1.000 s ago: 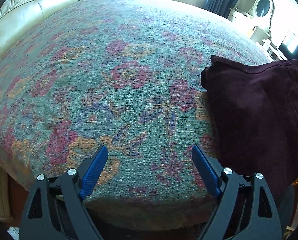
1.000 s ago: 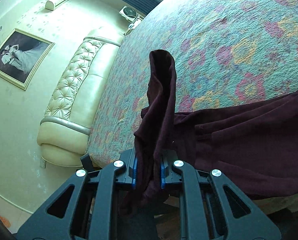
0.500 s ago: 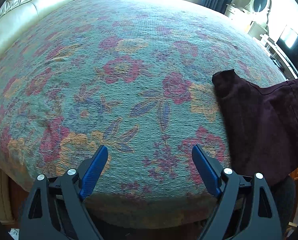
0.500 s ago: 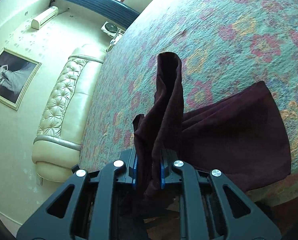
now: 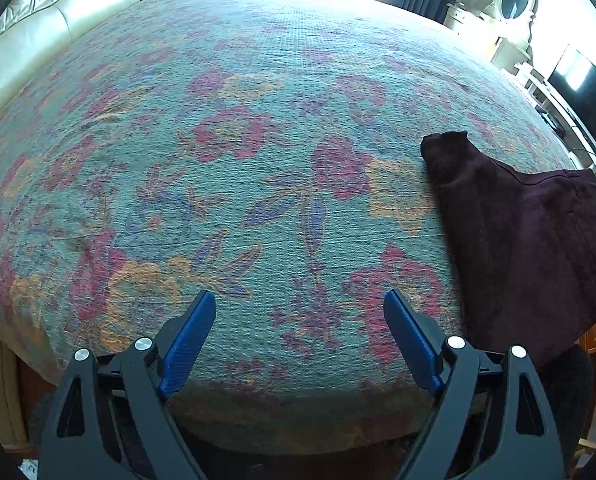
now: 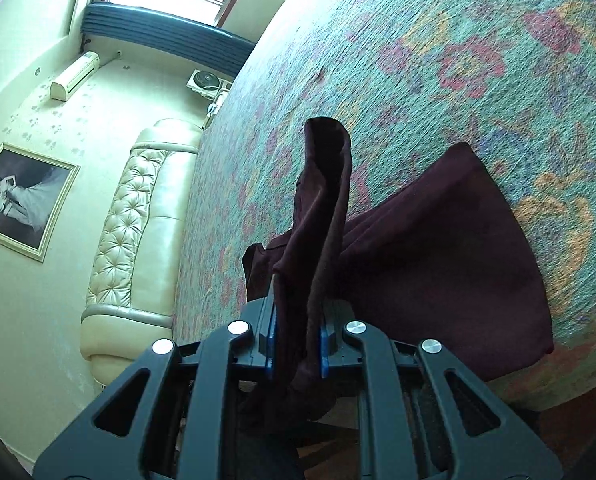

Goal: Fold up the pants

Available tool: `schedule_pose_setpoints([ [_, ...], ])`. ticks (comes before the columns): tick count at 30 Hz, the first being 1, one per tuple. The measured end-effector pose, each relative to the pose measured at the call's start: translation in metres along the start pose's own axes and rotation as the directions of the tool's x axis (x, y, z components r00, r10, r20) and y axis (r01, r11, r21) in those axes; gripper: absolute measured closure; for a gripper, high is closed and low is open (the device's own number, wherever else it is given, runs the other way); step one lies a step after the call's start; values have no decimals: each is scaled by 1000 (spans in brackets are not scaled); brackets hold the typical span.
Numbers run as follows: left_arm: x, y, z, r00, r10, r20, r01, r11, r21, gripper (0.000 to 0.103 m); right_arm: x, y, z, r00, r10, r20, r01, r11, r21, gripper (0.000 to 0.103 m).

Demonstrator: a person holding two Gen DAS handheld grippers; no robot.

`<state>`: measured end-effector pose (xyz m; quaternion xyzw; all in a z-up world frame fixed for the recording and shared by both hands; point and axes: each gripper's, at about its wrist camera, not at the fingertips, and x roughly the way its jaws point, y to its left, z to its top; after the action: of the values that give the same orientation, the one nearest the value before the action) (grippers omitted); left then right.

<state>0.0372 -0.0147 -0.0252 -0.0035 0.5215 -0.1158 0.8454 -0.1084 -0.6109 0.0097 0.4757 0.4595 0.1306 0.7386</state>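
The dark maroon pants (image 5: 530,232) lie at the right of the floral bedspread (image 5: 258,160), draped over the bed's near edge. My left gripper (image 5: 300,320) is open and empty, hovering over the bed's front edge, left of the pants. My right gripper (image 6: 297,344) is shut on a bunched fold of the pants (image 6: 322,216), which stands up between the blue pads; the rest of the cloth (image 6: 450,264) spreads flat on the bed to the right.
A cream tufted headboard (image 5: 50,32) runs along the left side of the bed, also in the right wrist view (image 6: 134,232). A white dresser with mirror (image 5: 510,4) and a TV (image 5: 586,92) stand at the far right. A framed photo (image 6: 22,200) hangs on the wall.
The pants have been pulled right and toward the bed's edge, covering less of the bedspread. The right gripper stays shut on the fold. The left gripper stays open.
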Motion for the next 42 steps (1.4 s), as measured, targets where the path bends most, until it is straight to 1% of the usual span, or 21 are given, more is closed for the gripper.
schedule_pose_setpoints([
  [6,2,-9,-2,1000,-15,-9,15,1000,12,18,-12,-14,5,999,11,36,-12,999,34,89],
  [12,2,-21,-3,999,-34,-13,34,999,30,18,-26,-38,9,997,1,72,-7,997,81,89],
  [20,8,-28,-3,999,-45,-29,46,999,30,18,-29,-68,8,997,4,80,-15,990,138,89],
  [31,12,-37,-3,997,-57,-41,58,998,27,18,-28,-98,7,997,0,80,-15,982,189,90],
  [35,14,-40,-3,997,-60,-46,62,998,29,18,-26,-110,5,997,8,78,-25,976,214,90],
  [37,15,-42,-3,997,-62,-48,63,998,29,18,-27,-115,4,997,29,78,-46,972,229,90],
  [40,18,-44,-3,996,-71,-54,73,997,25,18,-33,-122,4,995,14,99,-38,969,245,90],
  [41,18,-45,-3,996,-76,-57,77,997,23,18,-37,-125,5,994,14,105,-39,968,249,89],
  [42,19,-45,-3,995,-83,-60,84,996,21,18,-42,-126,3,993,7,117,-37,965,258,83],
])
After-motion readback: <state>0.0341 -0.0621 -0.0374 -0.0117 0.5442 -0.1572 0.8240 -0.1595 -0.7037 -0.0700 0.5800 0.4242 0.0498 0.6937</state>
